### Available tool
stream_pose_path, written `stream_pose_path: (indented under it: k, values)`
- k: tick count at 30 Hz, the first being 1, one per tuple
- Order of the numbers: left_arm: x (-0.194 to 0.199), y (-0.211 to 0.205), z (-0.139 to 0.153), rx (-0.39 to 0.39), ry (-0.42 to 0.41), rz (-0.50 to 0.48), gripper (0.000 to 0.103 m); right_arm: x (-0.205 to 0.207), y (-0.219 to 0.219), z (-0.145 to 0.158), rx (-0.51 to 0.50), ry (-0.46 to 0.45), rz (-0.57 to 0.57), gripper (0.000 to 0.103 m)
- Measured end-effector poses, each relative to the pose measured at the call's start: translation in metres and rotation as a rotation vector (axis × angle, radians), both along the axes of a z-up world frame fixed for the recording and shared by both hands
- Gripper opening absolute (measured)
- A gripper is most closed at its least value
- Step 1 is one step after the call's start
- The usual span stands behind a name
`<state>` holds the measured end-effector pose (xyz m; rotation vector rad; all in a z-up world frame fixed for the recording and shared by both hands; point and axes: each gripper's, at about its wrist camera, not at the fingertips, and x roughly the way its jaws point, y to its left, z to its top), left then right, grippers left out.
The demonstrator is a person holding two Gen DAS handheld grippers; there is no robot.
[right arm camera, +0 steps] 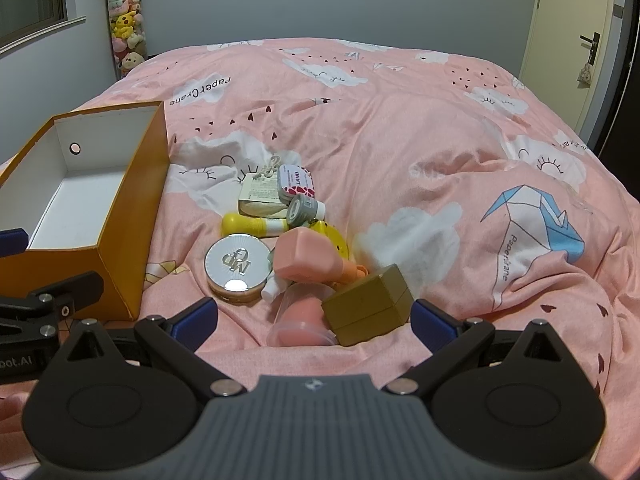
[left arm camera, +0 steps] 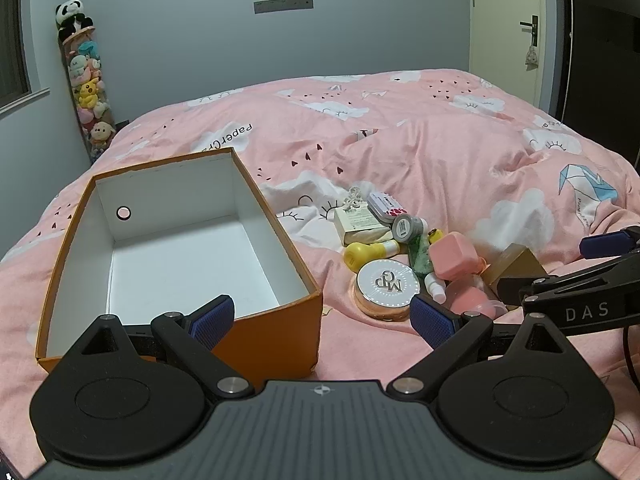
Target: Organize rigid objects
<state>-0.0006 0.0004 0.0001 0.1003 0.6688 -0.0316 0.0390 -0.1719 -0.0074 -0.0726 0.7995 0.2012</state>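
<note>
Both grippers stand wide open, nothing between the jaws: left gripper (left arm camera: 322, 320) hangs over the near corner of the empty orange box (left arm camera: 276, 332), right gripper (right arm camera: 314, 320) just short of the gold box (right arm camera: 368, 304). Pile lies on the pink duvet (right arm camera: 400, 140), right of the box; round compact (right arm camera: 237, 265), pink case (right arm camera: 308, 256), mint tin (right arm camera: 296, 180) touching or overlapping. Risk (my judgement): soft bedding gives, and pinching one item may nudge its neighbours or let it slip.

Both wrist views angled down, close; share orange box (left arm camera: 276, 332), clutter.
</note>
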Motion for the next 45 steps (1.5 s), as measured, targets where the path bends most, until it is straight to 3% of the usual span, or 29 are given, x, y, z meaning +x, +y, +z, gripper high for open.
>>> stream_pose_path:
  k: [45]
  values:
    - [-0.0004,0.0028,-0.0034,0.005,0.008,0.003,0.103,0.001,-0.0005,-0.0022,0.004,0.011,-0.001,0.101]
